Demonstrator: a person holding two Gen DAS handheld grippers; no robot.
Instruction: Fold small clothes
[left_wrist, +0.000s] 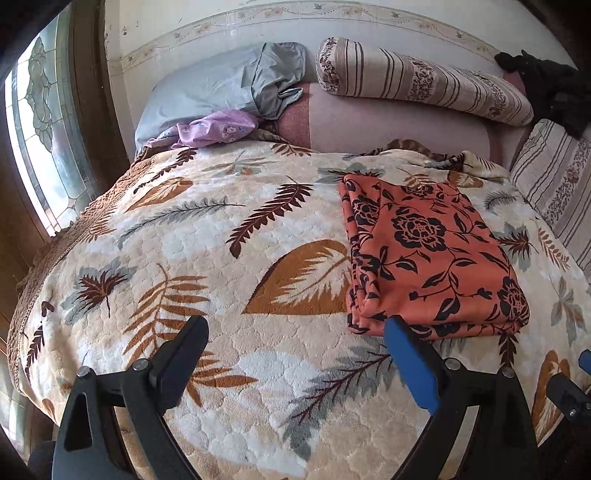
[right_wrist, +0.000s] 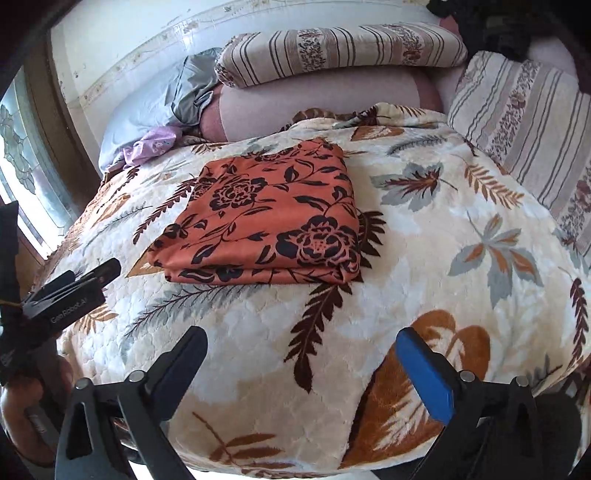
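Leaf-patterned blanket under folded orange floral cloth (underside hidden), both tools wide apart, empty

Left wrist view: looks down and forward along the left gripper over the leaf-patterned cream bed blanket, toward the wall; the folded orange cloth with black flowers sits right of centre, near.

Right wrist view: same downward slant along the right gripper, cloth left of centre.

Shared: blanket, cloth, striped bolster pillow, stained-glass window.
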